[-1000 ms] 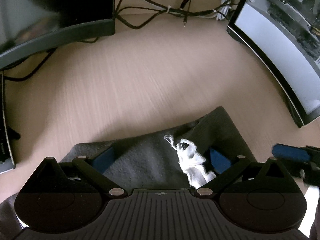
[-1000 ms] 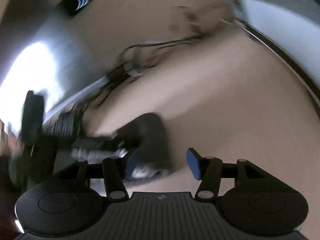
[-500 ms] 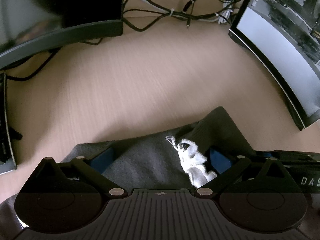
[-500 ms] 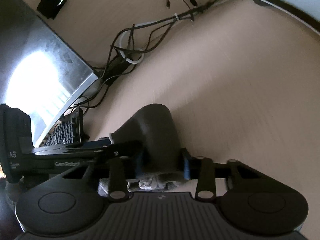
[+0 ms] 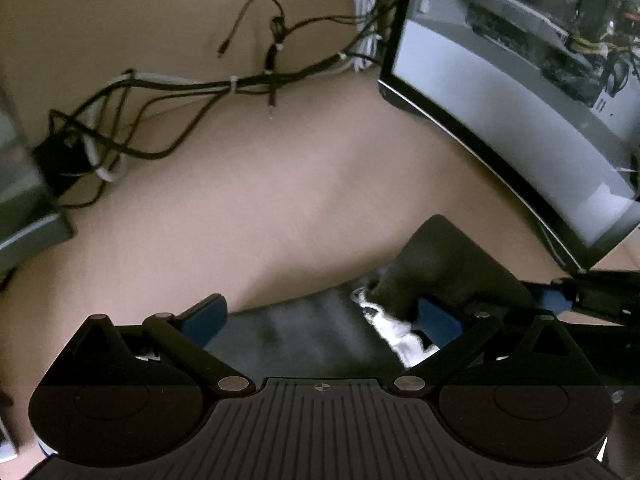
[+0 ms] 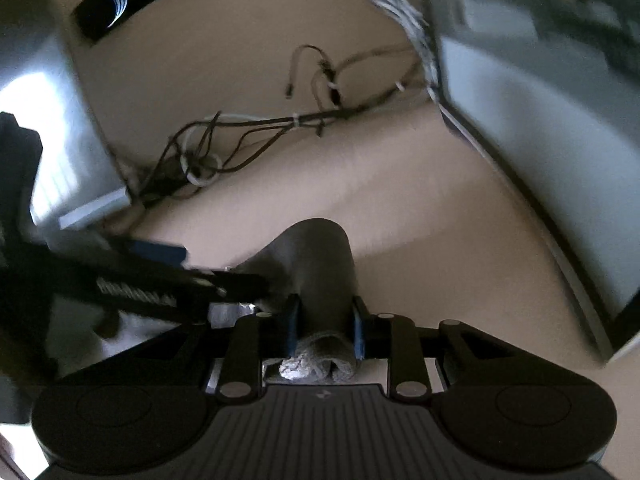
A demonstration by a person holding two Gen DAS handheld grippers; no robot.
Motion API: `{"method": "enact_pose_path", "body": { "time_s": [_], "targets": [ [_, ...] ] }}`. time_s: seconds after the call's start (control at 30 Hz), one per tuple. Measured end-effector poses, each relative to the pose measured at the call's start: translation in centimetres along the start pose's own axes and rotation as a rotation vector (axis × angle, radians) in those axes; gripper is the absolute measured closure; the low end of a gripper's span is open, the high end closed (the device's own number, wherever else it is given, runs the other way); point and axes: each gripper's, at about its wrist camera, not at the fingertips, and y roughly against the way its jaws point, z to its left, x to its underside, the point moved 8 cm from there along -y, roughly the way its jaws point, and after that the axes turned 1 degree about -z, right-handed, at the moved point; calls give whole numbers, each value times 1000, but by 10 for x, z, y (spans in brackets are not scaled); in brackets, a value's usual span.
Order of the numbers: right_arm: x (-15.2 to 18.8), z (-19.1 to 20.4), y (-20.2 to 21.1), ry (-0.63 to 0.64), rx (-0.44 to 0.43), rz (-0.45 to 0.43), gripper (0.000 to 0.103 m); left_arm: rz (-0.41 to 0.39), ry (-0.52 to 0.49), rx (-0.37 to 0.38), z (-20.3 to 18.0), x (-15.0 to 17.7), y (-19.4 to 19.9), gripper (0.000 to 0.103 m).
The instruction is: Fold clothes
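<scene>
A dark grey garment (image 5: 312, 332) with a white frayed patch (image 5: 394, 330) lies across the beige desk between the wide-open fingers of my left gripper (image 5: 320, 320), which does not clamp it. My right gripper (image 6: 324, 324) is shut on a bunched fold of the same garment (image 6: 320, 264), which arches up ahead of its blue pads. The right gripper's fingertip (image 5: 554, 300) shows at the right in the left wrist view. The left gripper (image 6: 160, 252) shows at the left in the right wrist view.
A curved monitor (image 5: 520, 92) stands at the right and another screen's base (image 5: 28, 216) at the left. A tangle of black and white cables (image 5: 192, 92) lies along the desk's back edge. Bare beige desk (image 5: 260, 208) lies ahead of the garment.
My right gripper came in from the right and closed on the garment's fold. My left gripper has swung right, and its left finger is now off the cloth.
</scene>
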Motion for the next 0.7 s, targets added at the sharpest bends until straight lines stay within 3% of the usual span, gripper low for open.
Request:
{"method": "enact_pose_path", "body": {
  "time_s": [0.3,0.47,0.6,0.7],
  "targets": [
    [10,65,-1,414,116,-47,78,-2,245,-65,74,26,33,0],
    [27,102,-7,690,191,-66,78,-18,230,-36,66,20,38,0],
    [31,120,-16,780,231,-62,76,-17,205,3,48,13,34,0],
    [33,128,-20,791,222,-54,75,6,172,-12,43,12,23,0]
  ]
}}
